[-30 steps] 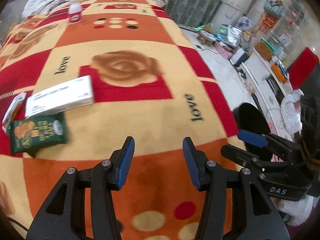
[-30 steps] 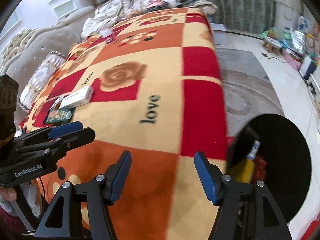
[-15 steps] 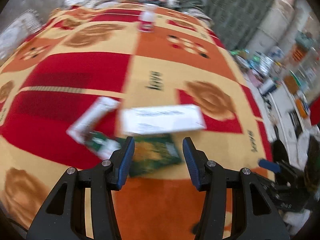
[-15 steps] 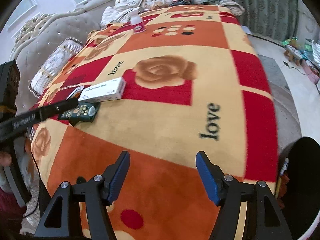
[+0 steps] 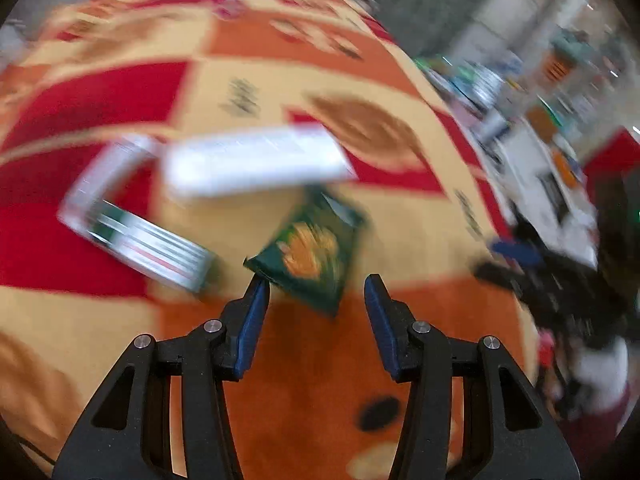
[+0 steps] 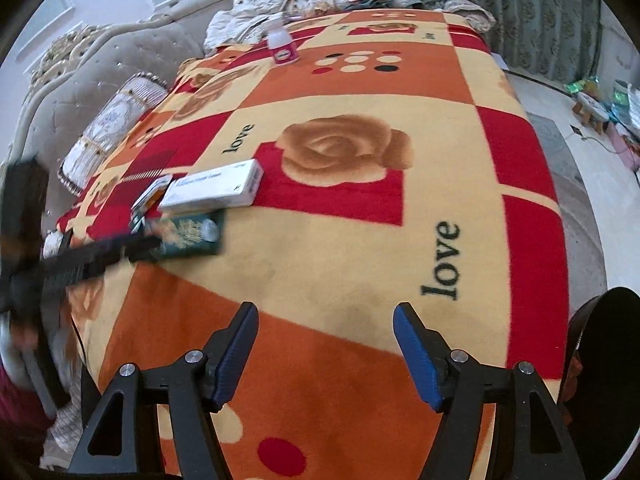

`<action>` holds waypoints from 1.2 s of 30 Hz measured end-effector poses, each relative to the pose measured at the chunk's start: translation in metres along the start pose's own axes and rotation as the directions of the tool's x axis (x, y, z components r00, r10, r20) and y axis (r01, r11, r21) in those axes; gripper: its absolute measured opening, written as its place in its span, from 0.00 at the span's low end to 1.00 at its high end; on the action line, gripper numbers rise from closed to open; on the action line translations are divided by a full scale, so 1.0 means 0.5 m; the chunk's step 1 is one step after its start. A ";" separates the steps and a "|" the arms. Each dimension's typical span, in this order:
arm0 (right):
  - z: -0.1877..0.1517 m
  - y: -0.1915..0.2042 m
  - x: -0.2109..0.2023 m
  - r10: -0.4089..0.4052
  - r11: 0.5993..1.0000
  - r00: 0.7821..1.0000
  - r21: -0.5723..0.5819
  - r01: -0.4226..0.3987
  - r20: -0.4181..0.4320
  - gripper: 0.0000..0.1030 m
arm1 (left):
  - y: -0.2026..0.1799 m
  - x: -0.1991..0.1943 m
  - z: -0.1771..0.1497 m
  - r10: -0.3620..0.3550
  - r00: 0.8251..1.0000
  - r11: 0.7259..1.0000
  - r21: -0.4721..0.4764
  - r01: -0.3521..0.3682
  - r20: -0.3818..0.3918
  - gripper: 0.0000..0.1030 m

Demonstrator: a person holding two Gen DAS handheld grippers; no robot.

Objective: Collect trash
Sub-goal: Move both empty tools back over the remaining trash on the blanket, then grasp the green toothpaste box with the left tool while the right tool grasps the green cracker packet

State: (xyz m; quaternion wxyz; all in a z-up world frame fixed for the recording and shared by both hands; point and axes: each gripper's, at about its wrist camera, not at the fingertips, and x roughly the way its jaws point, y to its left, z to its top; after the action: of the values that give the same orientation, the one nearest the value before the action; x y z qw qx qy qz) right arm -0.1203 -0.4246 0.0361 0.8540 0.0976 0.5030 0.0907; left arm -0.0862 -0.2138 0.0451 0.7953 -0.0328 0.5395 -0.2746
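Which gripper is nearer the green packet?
Left. The left gripper is open right at the green packet; the right gripper is open well off, over bare blanket.

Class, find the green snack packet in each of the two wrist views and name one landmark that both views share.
Left wrist: green snack packet lies low centre, blurred, just ahead of the open left gripper.
Right wrist: the packet lies at middle left, partly behind the left gripper.
Shared landmark: the long white box just beyond the packet on the blanket.
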 end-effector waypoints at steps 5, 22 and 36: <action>0.003 0.005 -0.006 -0.006 1.000 1.000 0.003 0.006 -0.003 0.66 | -0.007 -0.025 -0.015 -0.018 0.999 1.000 0.000 0.018 0.035 0.46; 0.075 0.205 0.153 0.020 0.994 1.000 -0.105 -0.022 -0.016 0.73 | 0.177 -0.116 -0.029 0.145 0.983 0.958 -0.264 -0.111 0.111 0.47; -0.006 0.131 0.089 0.006 0.977 1.000 -0.215 -0.011 -0.024 0.45 | 0.146 -0.017 0.040 0.207 0.969 0.947 -0.276 -0.164 0.134 0.47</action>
State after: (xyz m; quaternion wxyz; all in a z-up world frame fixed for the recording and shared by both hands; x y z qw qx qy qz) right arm -0.1055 -0.3498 0.0140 0.8533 0.0060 0.4995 0.1494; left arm -0.0417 -0.1529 0.0350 0.8472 -0.1091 0.5056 -0.1209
